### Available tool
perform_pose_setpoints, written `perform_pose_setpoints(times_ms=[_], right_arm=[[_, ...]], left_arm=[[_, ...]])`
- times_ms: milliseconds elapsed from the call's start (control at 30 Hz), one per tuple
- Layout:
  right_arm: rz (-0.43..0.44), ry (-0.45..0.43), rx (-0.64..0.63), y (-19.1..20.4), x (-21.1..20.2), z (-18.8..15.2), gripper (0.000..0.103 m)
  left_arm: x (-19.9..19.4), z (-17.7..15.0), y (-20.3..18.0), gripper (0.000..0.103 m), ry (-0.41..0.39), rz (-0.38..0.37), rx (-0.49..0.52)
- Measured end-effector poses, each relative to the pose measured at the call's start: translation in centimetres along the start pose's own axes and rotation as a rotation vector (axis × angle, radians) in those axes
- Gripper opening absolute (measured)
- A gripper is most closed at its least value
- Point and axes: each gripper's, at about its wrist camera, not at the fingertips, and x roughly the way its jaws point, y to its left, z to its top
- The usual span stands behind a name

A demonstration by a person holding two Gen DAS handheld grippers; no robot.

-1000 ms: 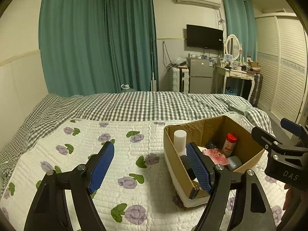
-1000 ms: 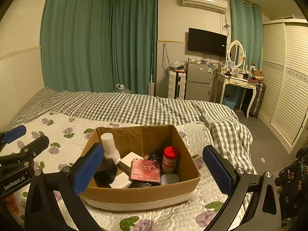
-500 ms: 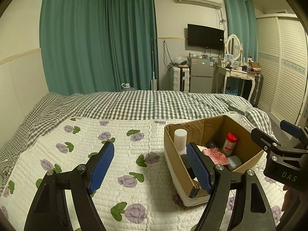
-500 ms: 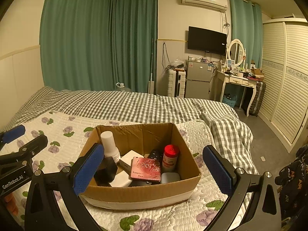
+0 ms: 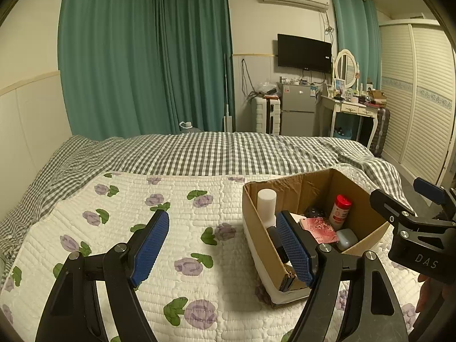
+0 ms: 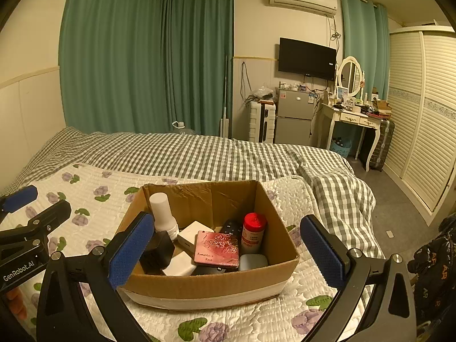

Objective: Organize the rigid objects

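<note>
A cardboard box [image 6: 211, 285] stands on the bed quilt and shows in the left wrist view [image 5: 265, 245] at the right. It holds a white bottle [image 6: 161, 211], a red-capped jar [image 6: 253, 232], a pink rose-print box [image 6: 218, 249], a black block [image 6: 158, 252], white boxes [image 6: 193, 232] and a grey case [image 6: 253, 262]. My right gripper [image 6: 228, 252] is open and empty, held above the box's near side. My left gripper [image 5: 222, 248] is open and empty, over the quilt left of the box.
The flowered white quilt [image 5: 171, 213] covers the near bed; a grey checked blanket [image 6: 199, 154] lies beyond. Green curtains, a small fridge [image 6: 293, 119], a dressing table [image 6: 353, 114] and a wardrobe stand at the far wall and right.
Both views have shifted only slightly; the box sits a touch lower and nearer in the right wrist view. Both grippers stay open and empty.
</note>
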Motion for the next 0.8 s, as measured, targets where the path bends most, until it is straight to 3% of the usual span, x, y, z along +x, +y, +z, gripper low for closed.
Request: perform_pose_setpoints(times_ms=[800], right_arm=[[0.001, 0.008, 0.001, 0.11, 0.31, -0.55, 0.103]], left_arm=[[0.24, 0.23, -0.34, 0.080, 0.018, 0.003, 0.012]])
